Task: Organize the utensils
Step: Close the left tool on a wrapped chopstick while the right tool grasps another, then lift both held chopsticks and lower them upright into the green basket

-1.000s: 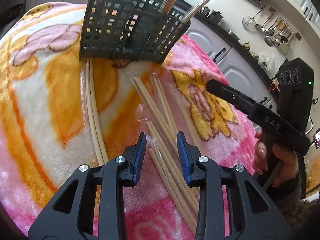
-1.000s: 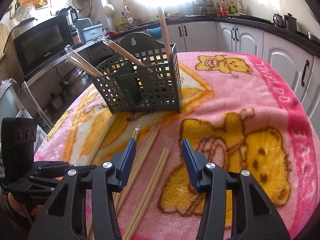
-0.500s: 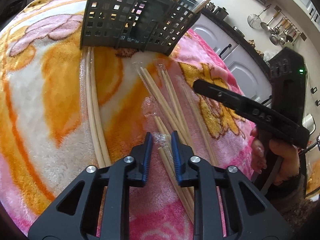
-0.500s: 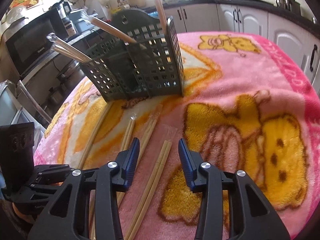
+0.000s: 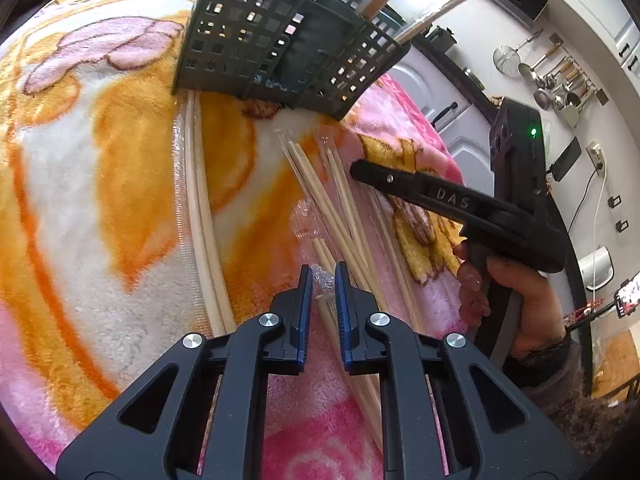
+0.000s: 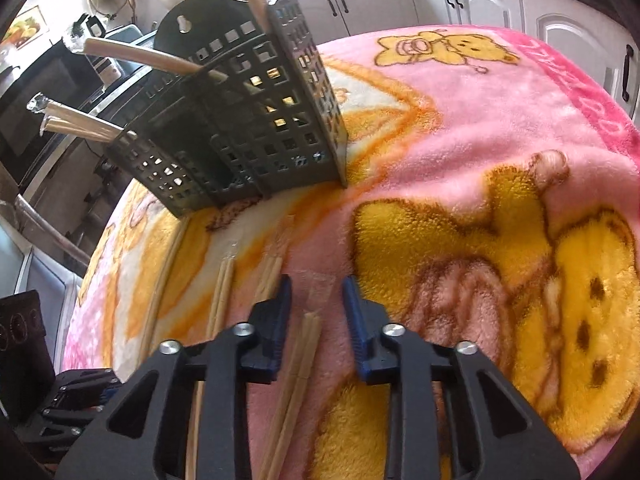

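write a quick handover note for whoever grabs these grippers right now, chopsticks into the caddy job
Left gripper: jaws nearly shut around the plastic-wrapped end of one chopstick pair lying on the blanket; whether it grips firmly cannot be told.
Right gripper: open, straddling another wrapped pair on the blanket, not touching it.
Caddy: upright at the far side, several wrapped pairs already standing in it.
Left to do: lift both pairs into the caddy, then collect the loose pairs between the grippers and the caddy and the long pair lying farther left.
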The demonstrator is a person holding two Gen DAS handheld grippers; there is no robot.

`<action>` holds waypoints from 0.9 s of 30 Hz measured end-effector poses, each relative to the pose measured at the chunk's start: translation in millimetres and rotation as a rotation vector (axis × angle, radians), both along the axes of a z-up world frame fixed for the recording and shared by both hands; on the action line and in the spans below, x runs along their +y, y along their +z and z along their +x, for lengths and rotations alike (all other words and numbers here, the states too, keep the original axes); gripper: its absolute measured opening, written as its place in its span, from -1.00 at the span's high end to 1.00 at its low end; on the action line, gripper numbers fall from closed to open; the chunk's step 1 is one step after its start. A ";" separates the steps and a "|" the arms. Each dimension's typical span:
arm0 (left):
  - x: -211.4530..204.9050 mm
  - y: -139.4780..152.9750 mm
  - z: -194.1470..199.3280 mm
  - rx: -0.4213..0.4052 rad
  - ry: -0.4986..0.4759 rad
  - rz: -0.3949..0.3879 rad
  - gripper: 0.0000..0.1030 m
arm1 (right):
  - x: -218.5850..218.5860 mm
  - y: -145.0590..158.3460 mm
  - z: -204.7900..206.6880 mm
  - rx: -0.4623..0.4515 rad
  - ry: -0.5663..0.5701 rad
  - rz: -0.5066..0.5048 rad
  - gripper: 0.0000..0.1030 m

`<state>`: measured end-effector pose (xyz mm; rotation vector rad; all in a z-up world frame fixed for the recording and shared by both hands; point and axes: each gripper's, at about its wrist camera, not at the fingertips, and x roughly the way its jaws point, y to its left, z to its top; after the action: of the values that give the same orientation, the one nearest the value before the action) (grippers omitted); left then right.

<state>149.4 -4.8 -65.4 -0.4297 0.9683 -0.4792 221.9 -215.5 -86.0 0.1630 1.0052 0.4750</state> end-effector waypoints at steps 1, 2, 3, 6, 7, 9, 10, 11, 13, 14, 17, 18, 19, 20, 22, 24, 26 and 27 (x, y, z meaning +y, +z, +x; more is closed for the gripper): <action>1.5 1.1 0.0 -0.003 0.004 -0.004 0.86 | -0.5 0.0 0.1 -0.005 0.004 -0.009 0.71; 2.1 1.9 -0.1 -0.005 0.007 -0.004 0.86 | -1.3 -0.4 0.2 -0.008 0.006 -0.013 0.75; 3.4 3.3 0.0 -0.009 0.012 -0.004 0.86 | -2.5 -0.9 0.3 -0.009 0.004 -0.011 0.81; 8.2 7.9 0.2 -0.021 0.026 -0.006 0.86 | -5.5 0.1 -0.3 -0.020 -0.005 -0.004 0.85; 9.9 9.4 0.9 -0.026 0.030 -0.005 0.86 | -6.2 1.3 -1.5 -0.028 -0.008 -0.003 0.85; 14.5 14.6 0.9 -0.039 0.043 -0.005 0.86 | -8.3 5.3 -4.3 -0.046 -0.014 0.005 0.86; 16.0 17.0 1.7 -0.045 0.048 -0.006 0.86 | -9.6 8.1 -5.6 -0.055 -0.014 0.014 0.86; 18.2 20.8 2.3 -0.056 0.055 -0.007 0.86 | -11.0 11.2 -6.9 -0.064 -0.016 0.020 0.86; 21.3 27.7 3.7 -0.074 0.063 -0.009 0.87 | -14.7 21.2 -11.8 -0.096 -0.018 0.040 0.86; 22.7 30.7 4.5 -0.083 0.067 -0.010 0.87 | -15.3 26.1 -14.4 -0.112 -0.016 0.048 0.86; 25.7 42.3 5.8 -0.114 0.076 -0.016 0.87 | -17.3 44.3 -23.5 -0.176 -0.011 0.062 0.87; 26.1 44.4 6.2 -0.120 0.076 -0.017 0.87 | -17.7 51.1 -27.0 -0.199 -0.009 0.064 0.87; 26.5 48.4 6.2 -0.131 0.078 -0.020 0.87 | -17.7 56.4 -29.6 -0.215 -0.007 0.066 0.87; 26.7 52.5 6.6 -0.141 0.079 -0.023 0.87 | -17.0 63.1 -32.9 -0.234 -0.005 0.068 0.88; 26.6 61.1 7.0 -0.165 0.080 -0.025 0.88 | -16.9 77.9 -39.3 -0.277 0.002 0.078 0.88; 26.6 68.8 7.6 -0.184 0.081 -0.028 0.88 | -16.2 88.8 -43.8 -0.306 0.004 0.089 0.88; 25.9 77.7 8.2 -0.208 0.085 -0.030 0.88 | -16.3 103.4 -50.3 -0.347 0.010 0.103 0.88; 27.0 81.7 8.7 -0.220 0.086 -0.031 0.88 | -16.1 109.7 -53.6 -0.365 0.012 0.109 0.89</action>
<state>158.0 22.2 16.3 -0.4356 0.7281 -0.4535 168.3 -231.6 23.7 0.1605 0.6235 0.5478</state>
